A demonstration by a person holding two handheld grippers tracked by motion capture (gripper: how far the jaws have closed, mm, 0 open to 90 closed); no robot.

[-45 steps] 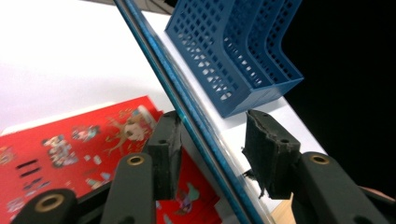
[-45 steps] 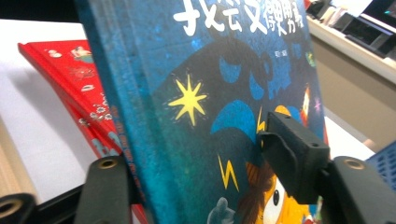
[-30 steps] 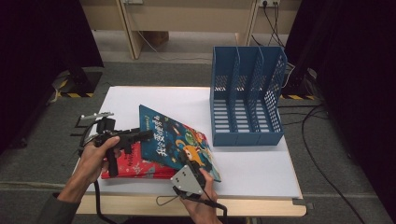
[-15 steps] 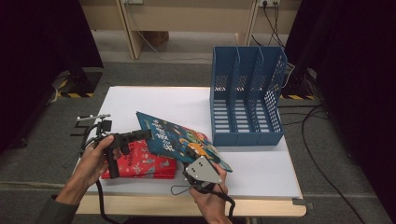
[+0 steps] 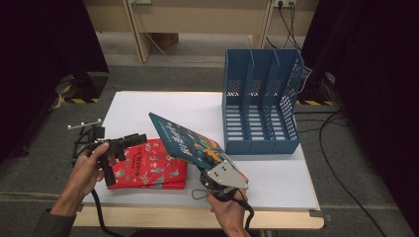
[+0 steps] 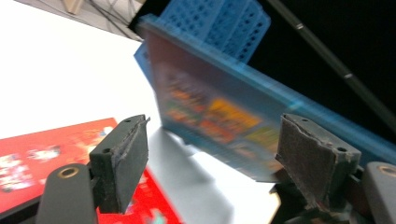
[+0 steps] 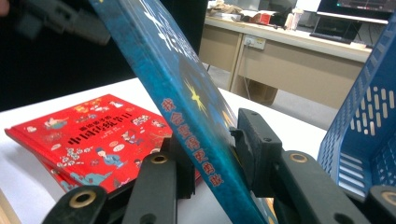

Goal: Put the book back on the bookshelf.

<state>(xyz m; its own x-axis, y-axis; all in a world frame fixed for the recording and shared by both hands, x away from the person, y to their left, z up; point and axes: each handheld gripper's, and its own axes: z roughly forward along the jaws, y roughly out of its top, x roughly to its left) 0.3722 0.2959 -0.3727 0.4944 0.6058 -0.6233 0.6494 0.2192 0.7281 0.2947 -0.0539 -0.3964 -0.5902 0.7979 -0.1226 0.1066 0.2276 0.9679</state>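
A blue picture book hangs tilted above the table, its left corner raised. My right gripper is shut on the book's lower right edge; in the right gripper view my right gripper pinches the book between both pads. My left gripper is just left of the book and apart from it. In the left gripper view my left gripper has just been opening, with nothing between its jaws and the blurred blue book ahead. A stack of red books lies flat under both.
A blue file rack with three slots stands upright at the table's back right. The white table has bare room in front of the rack and along its far left. Cables trail on the floor to the right.
My left gripper has let go of the blue book's left corner and drawn back to the left. The book's left corner has risen, and the right gripper has shifted slightly right.
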